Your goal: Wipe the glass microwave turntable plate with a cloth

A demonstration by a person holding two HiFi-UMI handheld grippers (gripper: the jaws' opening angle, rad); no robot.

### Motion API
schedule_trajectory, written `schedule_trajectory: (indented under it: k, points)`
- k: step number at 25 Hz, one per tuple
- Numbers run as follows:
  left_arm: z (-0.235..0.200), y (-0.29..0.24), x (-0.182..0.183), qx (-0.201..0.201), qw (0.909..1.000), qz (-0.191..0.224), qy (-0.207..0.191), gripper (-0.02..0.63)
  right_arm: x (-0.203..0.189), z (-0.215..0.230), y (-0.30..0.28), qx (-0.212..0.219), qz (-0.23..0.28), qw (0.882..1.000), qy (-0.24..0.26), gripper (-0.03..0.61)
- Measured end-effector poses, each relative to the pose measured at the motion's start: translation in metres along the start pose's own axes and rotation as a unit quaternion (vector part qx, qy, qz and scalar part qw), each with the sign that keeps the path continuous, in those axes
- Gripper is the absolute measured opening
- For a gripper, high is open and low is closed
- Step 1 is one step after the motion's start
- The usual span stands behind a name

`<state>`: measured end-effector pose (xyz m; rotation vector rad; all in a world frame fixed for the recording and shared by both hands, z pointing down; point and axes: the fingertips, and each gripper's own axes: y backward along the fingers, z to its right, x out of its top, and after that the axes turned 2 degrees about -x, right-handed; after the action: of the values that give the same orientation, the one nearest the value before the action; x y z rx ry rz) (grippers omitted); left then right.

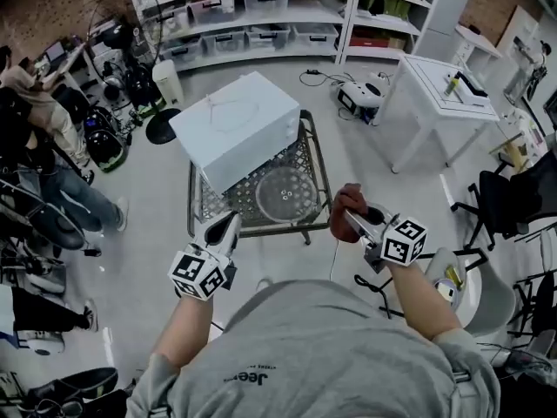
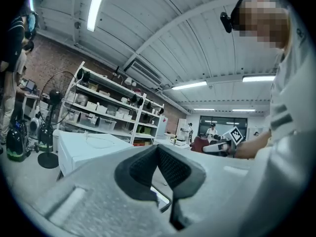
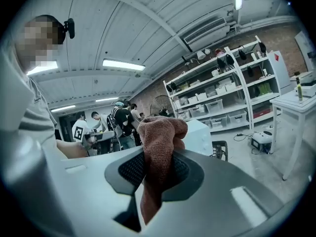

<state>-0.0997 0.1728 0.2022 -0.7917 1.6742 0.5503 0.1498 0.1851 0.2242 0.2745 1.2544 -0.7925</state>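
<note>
Shirt print: "Jeep", in dark letters just below the collar of the grey shirt [image 1: 322, 355], upside down in the head view; a smaller line of print beside it is too small to read.
Left marker cube [image 1: 198, 274]: black-and-white square code patterns on its faces, with no letters or numbers.
Right marker cube [image 1: 403, 240]: the same kind of black-and-white square code patterns, with no letters or numbers.
Left gripper view: one square code face of the right marker cube shows, tilted.
Right gripper view: one square code face of the left marker cube shows.
White cabinet [image 1: 448, 3]: a small red mark on its front, too small to read.
</note>
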Motion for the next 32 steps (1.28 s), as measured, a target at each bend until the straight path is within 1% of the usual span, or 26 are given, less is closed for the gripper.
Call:
schedule_trajectory:
  k: [3,6,11,15,17,20,22,24,26,28,30,32]
  points:
    - [-0.037,-0.017,0.01,-0.023,0.9997,-0.01,-0.005,-0.002,0.012,0.006,-0.035,-0.013,0.001,1.0,-0.006,0.078]
    - [-0.065,-0.035,0.01,-0.04,0.999,-0.02,0.001,-0.002,0.017,0.016,-0.061,-0.025,-0.003,1.0,-0.012,0.078]
    - [-0.092,-0.069,0.0,-0.056,0.9977,-0.036,0.011,-0.002,0.019,0.044,-0.088,-0.037,-0.016,0.999,-0.019,0.078]
    - [-0.106,-0.101,-0.007,-0.053,0.9973,-0.048,0.016,-0.002,0.024,0.077,-0.105,-0.032,-0.021,0.999,-0.028,0.078]
    - [-0.109,-0.119,-0.013,-0.045,0.9973,-0.056,0.016,-0.002,0.027,0.096,-0.112,-0.02,-0.021,0.999,-0.03,0.078]
    - [-0.11,-0.147,-0.022,-0.027,0.9971,-0.071,0.009,-0.002,0.031,0.13,-0.123,0.009,-0.022,0.999,-0.029,0.078]
    - [-0.112,-0.162,-0.029,-0.003,0.9968,-0.08,0.007,-0.002,0.03,0.153,-0.135,0.033,-0.027,0.999,-0.03,0.078]
    - [-0.114,-0.171,-0.041,0.029,0.9956,-0.088,0.009,-0.002,0.025,0.171,-0.148,0.062,-0.037,0.997,-0.035,0.078]
    - [-0.114,-0.178,-0.056,0.058,0.9928,-0.103,0.014,-0.002,0.022,0.184,-0.158,0.091,-0.048,0.994,-0.032,0.078]
    - [-0.115,-0.188,-0.072,0.078,0.989,-0.125,0.011,-0.002,0.023,0.196,-0.165,0.113,-0.057,0.992,-0.023,0.078]
    - [-0.117,-0.196,-0.09,0.091,0.9851,-0.146,0.011,-0.002,0.018,0.207,-0.172,0.122,-0.066,0.99,-0.023,0.078]
    - [-0.122,-0.196,-0.109,0.094,0.9814,-0.166,0.019,-0.002,0.008,0.214,-0.18,0.12,-0.074,0.99,-0.032,0.078]
